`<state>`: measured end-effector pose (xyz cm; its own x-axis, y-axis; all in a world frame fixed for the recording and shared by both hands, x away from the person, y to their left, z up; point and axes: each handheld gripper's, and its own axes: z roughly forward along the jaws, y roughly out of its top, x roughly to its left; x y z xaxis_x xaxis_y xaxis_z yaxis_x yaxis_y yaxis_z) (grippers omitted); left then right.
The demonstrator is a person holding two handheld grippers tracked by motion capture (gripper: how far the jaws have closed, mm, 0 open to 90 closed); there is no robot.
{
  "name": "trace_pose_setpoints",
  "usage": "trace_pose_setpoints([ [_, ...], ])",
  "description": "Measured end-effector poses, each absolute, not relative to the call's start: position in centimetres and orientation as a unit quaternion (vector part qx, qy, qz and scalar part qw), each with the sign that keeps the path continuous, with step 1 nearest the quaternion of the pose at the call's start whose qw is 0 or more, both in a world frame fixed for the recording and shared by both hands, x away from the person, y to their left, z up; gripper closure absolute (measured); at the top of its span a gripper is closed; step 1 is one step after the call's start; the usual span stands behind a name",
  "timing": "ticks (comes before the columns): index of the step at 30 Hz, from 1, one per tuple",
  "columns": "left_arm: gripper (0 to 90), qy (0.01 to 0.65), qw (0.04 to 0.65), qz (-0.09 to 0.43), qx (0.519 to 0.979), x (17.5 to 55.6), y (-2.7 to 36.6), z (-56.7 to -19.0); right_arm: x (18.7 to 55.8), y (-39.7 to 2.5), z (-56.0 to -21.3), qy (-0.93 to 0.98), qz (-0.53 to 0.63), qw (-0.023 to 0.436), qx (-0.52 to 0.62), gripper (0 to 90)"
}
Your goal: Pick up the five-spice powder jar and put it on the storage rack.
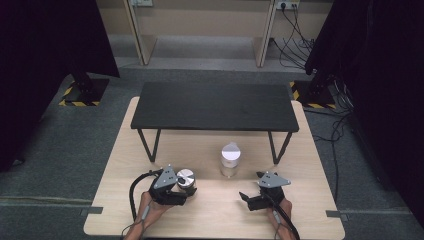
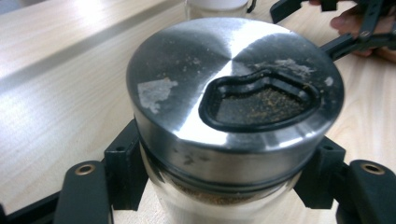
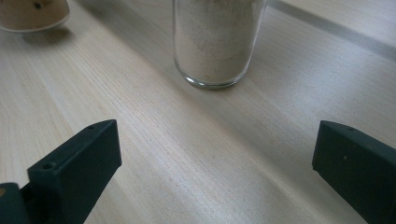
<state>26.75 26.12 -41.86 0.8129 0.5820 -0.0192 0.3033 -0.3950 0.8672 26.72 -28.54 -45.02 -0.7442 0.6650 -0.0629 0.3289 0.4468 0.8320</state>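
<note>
1. At the lower centre-left of the high view, the left gripper point(image 1: 186, 189) is clenched on a spice jar point(image 1: 185, 177) with a steel lid, which stands on the pale wooden table point(image 1: 210, 220) close to the person's edge.

2. The left gripper view shows the black jaws pressing the jar's glass body from both sides just under the steel lid point(image 2: 233, 93); brown powder fills the lid's open pouring slot point(image 2: 259, 102) and specks dust the metal.

3. The right gripper point(image 1: 246, 197), lower centre-right of the high view, is released: in the right gripper view its jaws stand wide apart with bare wood between them.

4. A second jar point(image 3: 217, 42), glass and filled with pale powder, stands at the top centre of the right gripper view, apart from the jaws; in the high view it sits mid-table in front of a black shelf point(image 1: 215, 106).

5. The held jar will likely feel rigid, moderately heavy and slick: smooth glass can slip and would break if dropped.

6. The grip below the lid's rim looks best, as the lip stops sliding; tipping risks spilling powder through the open slot.
</note>
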Motion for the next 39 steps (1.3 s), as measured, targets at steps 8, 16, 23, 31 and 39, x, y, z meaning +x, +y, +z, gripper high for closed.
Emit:
trace_pose_setpoints([
  [8, 31.2, 0.272, 0.496, 0.146, 0.812, 26.6, 27.0, -38.5, 26.7, -28.5, -45.0, 0.829, 0.43, 0.196, 0.3, 1.3],
  [16, 31.2, 0.27, 0.489, 0.149, 0.815, 27.8, 27.4, -34.0, 26.7, -28.5, -45.0, 0.828, 0.431, 0.196, 0.301, 1.3],
  [23, 31.2, 0.259, 0.491, 0.138, 0.821, 29.2, 27.4, -30.0, 26.7, -28.4, -45.0, 0.828, 0.43, 0.197, 0.3, 1.3],
  [31, 31.2, 0.283, 0.49, 0.155, 0.81, 30.8, 27.1, -25.1, 26.7, -28.5, -45.0, 0.828, 0.43, 0.196, 0.3, 1.3],
  [39, 31.2, 0.309, 0.473, 0.183, 0.805, 32.3, 25.7, -22.1, 26.7, -28.4, -45.0, 0.828, 0.43, 0.197, 0.3, 1.3],
])
